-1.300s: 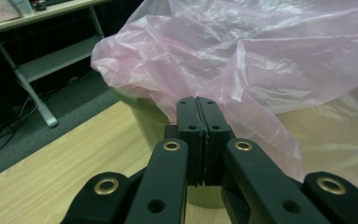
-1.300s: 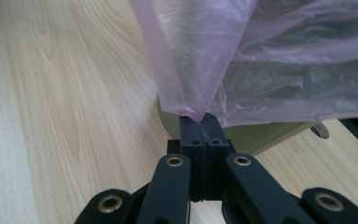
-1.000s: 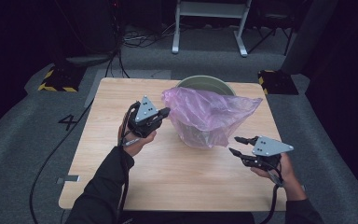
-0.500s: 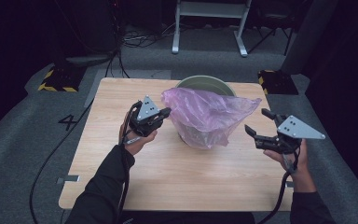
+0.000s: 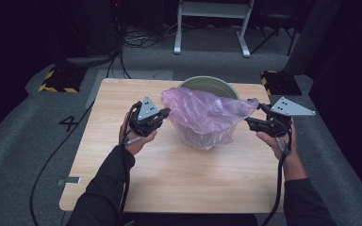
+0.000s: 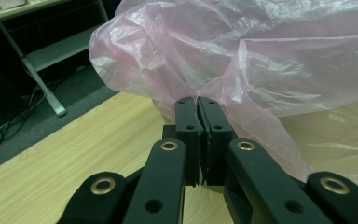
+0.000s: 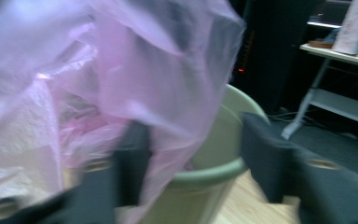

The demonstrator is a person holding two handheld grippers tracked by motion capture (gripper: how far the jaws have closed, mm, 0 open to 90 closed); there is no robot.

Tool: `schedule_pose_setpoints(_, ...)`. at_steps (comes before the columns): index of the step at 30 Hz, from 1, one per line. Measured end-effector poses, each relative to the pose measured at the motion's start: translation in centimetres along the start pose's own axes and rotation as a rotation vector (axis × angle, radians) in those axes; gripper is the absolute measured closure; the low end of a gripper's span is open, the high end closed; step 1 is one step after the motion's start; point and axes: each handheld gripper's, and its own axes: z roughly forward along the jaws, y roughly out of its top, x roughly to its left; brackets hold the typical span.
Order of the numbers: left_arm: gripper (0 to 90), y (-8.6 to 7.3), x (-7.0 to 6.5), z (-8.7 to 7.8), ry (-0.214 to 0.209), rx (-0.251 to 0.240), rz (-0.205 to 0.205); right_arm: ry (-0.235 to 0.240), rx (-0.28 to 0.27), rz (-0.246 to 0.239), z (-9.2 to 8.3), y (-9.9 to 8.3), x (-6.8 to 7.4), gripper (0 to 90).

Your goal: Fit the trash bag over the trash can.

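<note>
A pink plastic bag [image 5: 205, 115] is draped over a green bin [image 5: 209, 87] that stands on a wooden table [image 5: 169, 174]. The left gripper [image 5: 166, 112] is clenched on a fold of the bag's film; in the left gripper view the two black jaws are seen pressed together with the thin plastic [image 6: 242, 60] pinched between their tips, the bag billowing up just ahead of and above them. The right gripper [image 5: 250, 112] is held at the opposite side of the bin, its tips at the bag's stretched corner. Its jaws have just been closing, yet they are seen apart in the right gripper view, blurred: a flap of film [image 7: 135, 70] hangs between them and over the nearer jaw, and the bin's rim [image 7: 214, 175] lies just beyond them. No pressing of the pads on the film can be made out there
</note>
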Motion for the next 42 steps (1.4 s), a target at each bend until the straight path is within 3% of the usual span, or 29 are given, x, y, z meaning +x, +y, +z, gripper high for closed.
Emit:
schedule_pose_setpoints(3, 87.1, -0.2, 0.4, 0.3, 0.003, 0.006, -0.013, 0.051, -0.025, 0.017, 0.5, -0.2, -0.3, 77.0)
schedule_pose_setpoints(5, 86.9, -0.5, 0.6, 0.4, 0.009, 0.011, -0.024, 0.053, -0.032, 0.014, 0.6, -0.3, -0.4, 86.0)
schedule_pose_setpoints(9, 82.9, -1.3, 1.2, 0.3, 0.029, 0.015, -0.04, 0.03, -0.026, 0.013, 0.7, -0.6, -0.6, 90.0)
schedule_pose_setpoints(12, 72.4, -1.8, 1.2, -0.7, 0.021, -0.008, -0.049, 0.016, -0.022, 0.013, 0.7, -0.8, -0.5, 90.0)
schedule_pose_setpoints(14, 59.3, -2.1, 1.0, -1.7, 0.022, -0.022, -0.053, 0.015, -0.024, -0.005, 0.4, -0.9, -0.2, 90.0)
schedule_pose_setpoints(15, 49.0, -2.1, 1.0, -2.0, 0.009, -0.027, -0.058, 0.006, -0.021, -0.013, 0.2, -0.9, 0.0, 90.0)
schedule_pose_setpoints(17, 38.4, -2.2, 0.8, -3.1, -0.017, -0.042, -0.066, -0.004, -0.012, -0.029, 0.0, -0.9, 0.2, 90.0)
schedule_pose_setpoints(19, 24.7, -1.9, 0.3, -4.3, -0.027, -0.062, -0.046, -0.012, -0.008, -0.035, -0.2, -0.9, 0.3, 90.0)
schedule_pose_setpoints(21, 19.3, -1.5, -0.6, -5.5, -0.041, -0.091, -0.02, -0.024, -0.001, -0.045, -0.3, -0.8, 0.4, 90.0)
schedule_pose_setpoints(24, 16.2, -1.0, -2.2, -6.9, -0.066, -0.109, 0.048, -0.036, 0.009, -0.059, -0.4, -0.8, 0.6, 90.0)
schedule_pose_setpoints(27, 15.7, -0.9, -3.2, -7.6, -0.089, -0.13, 0.065, -0.05, 0.016, -0.054, -0.4, -0.8, 0.6, 90.0)
schedule_pose_setpoints(29, 15.7, -0.6, -3.8, -7.4, -0.065, -0.113, 0.099, -0.055, 0.018, -0.058, -0.5, -0.8, 0.6, 90.0)
schedule_pose_setpoints(31, 16.7, -0.1, -4.0, -6.7, -0.042, -0.099, 0.107, -0.061, 0.017, -0.057, -0.6, -0.8, 0.5, 90.0)
schedule_pose_setpoints(32, 18.0, 0.2, -3.9, -6.0, -0.045, -0.097, 0.115, -0.061, 0.017, -0.058, -0.7, -0.8, 0.5, 88.1)
schedule_pose_setpoints(35, 22.0, 0.8, -3.3, -5.1, -0.041, -0.098, 0.121, -0.051, 0.029, -0.082, -1.0, -0.8, 0.5, 61.2)
schedule_pose_setpoints(36, 24.9, 1.0, -3.2, -5.0, -0.015, -0.1, 0.131, -0.043, 0.032, -0.079, -1.0, -0.8, 0.4, 52.5)
schedule_pose_setpoints(38, 31.2, 1.3, -2.7, -4.7, -0.011, -0.105, 0.123, -0.069, 0.039, -0.088, -1.2, -0.5, 0.3, 38.6)
schedule_pose_setpoints(40, 31.4, 1.4, -2.4, -4.6, 0.009, -0.111, 0.116, -0.084, 0.016, -0.088, -1.6, -0.2, 0.2, 30.0)
schedule_pose_setpoints(42, 35.7, 1.4, -2.2, -4.6, -0.027, -0.119, 0.109, -0.092, -0.008, -0.098, -2.1, 0.2, 0.2, 25.1)
